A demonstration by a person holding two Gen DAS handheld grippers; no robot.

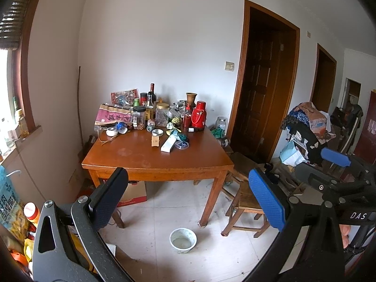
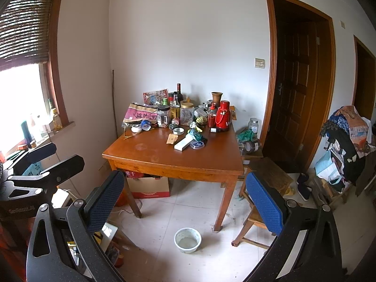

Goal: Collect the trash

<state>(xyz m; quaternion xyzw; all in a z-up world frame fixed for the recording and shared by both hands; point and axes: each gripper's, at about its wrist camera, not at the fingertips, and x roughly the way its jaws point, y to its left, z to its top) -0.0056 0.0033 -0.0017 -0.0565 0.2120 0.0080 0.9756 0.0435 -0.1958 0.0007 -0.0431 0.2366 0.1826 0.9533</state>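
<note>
A wooden table stands ahead with clutter at its far side. Loose items lie nearer the middle: a white flat box, a green crumpled wrapper, a small tan card and a round blue lid. My left gripper is open and empty, well short of the table. My right gripper is open and empty too. The right gripper also shows at the right of the left wrist view.
Bottles, jars and a red thermos crowd the table's back. A white bowl sits on the floor by the table leg. A wooden chair stands right; a cardboard box lies under the table.
</note>
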